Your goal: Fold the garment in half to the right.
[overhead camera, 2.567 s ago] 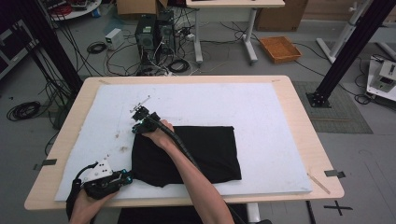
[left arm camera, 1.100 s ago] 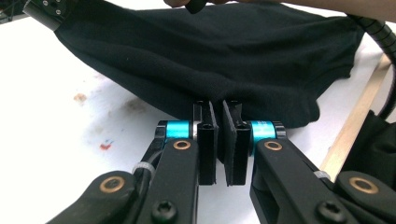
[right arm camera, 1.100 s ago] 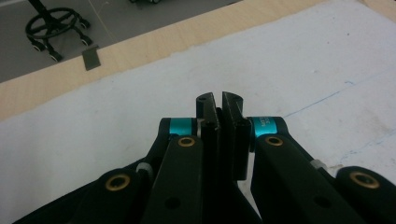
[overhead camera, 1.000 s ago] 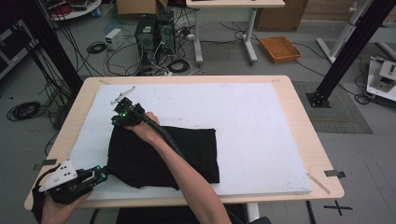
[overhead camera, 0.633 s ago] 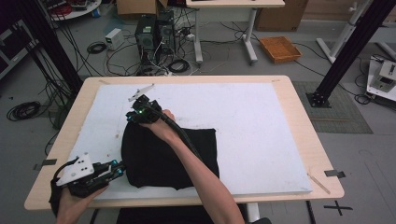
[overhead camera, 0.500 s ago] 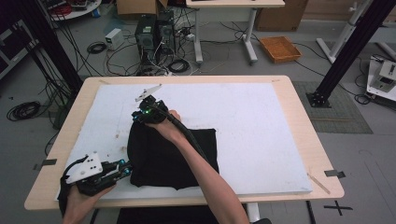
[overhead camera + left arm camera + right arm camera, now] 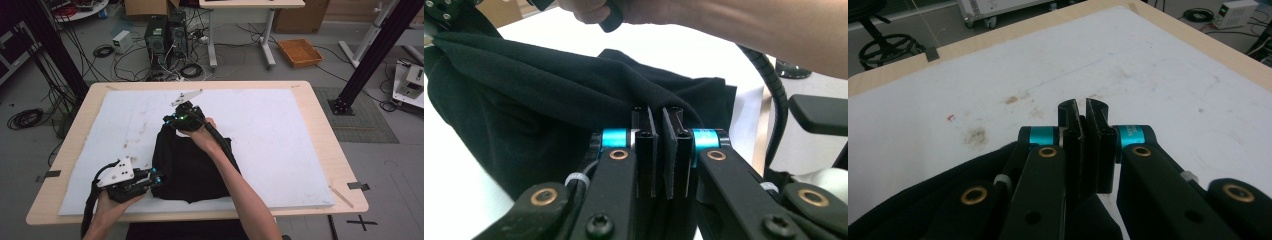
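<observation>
1. Lying on the white mat [image 7: 280,135], the black cloth [image 7: 192,167] sits near the front edge, a little left of the middle.
2. The left gripper [image 7: 159,177] has its jaws closed on the front left corner of the cloth.
3. The right gripper [image 7: 169,121] pinches the far left corner of the cloth between closed jaws.
4. The cloth is bunched and lifted between both grips.

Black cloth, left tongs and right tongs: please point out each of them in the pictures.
black cloth [image 7: 192,167], high view, on the flat middle of the fabric.
left tongs [image 7: 659,135], left gripper view, between the jaw tips.
right tongs [image 7: 1083,120], right gripper view, between the jaw tips.
</observation>
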A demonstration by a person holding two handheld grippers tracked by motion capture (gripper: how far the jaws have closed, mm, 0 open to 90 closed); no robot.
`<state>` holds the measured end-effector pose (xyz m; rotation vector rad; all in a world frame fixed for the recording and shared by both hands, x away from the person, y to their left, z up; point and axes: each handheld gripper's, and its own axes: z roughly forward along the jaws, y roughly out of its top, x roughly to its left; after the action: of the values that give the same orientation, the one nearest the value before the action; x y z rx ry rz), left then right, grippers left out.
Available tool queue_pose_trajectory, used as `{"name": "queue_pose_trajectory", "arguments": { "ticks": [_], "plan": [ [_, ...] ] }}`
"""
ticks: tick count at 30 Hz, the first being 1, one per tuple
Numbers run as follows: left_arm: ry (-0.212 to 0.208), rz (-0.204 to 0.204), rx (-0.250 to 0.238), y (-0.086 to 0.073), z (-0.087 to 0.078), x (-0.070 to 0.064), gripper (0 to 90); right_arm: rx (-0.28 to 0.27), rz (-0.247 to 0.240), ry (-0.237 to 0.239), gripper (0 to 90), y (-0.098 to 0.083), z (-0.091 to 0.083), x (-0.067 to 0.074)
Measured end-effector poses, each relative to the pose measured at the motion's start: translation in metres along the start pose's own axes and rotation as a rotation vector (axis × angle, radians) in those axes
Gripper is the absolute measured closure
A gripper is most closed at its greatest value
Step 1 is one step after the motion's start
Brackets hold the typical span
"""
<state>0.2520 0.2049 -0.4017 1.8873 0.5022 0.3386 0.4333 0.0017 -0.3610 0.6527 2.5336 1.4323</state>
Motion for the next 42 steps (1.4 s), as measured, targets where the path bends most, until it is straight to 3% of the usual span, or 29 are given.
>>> {"name": "queue_pose_trajectory", "arguments": {
  "ticks": [4,7,15,24,34,42],
  "plan": [
    [-0.012,0.005,-0.008,0.011,0.021,-0.009,85.3,-0.017,0.015,-0.018,86.8,-0.009,-0.017,-0.008],
    [-0.007,0.056,0.024,0.018,0.040,-0.019,85.3,-0.025,0.026,-0.025,86.8,-0.016,-0.030,-0.015],
    [-0.067,0.050,0.043,0.024,0.075,-0.031,85.2,-0.015,0.051,-0.069,86.7,-0.039,-0.058,-0.030],
    [-0.131,0.053,0.094,0.024,0.104,-0.036,85.2,0.020,0.087,-0.105,86.7,-0.071,-0.073,-0.042],
    [-0.179,0.045,0.115,0.025,0.121,-0.039,85.2,0.040,0.119,-0.130,86.7,-0.092,-0.084,-0.047],
    [-0.201,0.026,0.088,0.029,0.117,-0.037,85.2,0.026,0.128,-0.134,86.7,-0.096,-0.092,-0.047]
  ]
}}
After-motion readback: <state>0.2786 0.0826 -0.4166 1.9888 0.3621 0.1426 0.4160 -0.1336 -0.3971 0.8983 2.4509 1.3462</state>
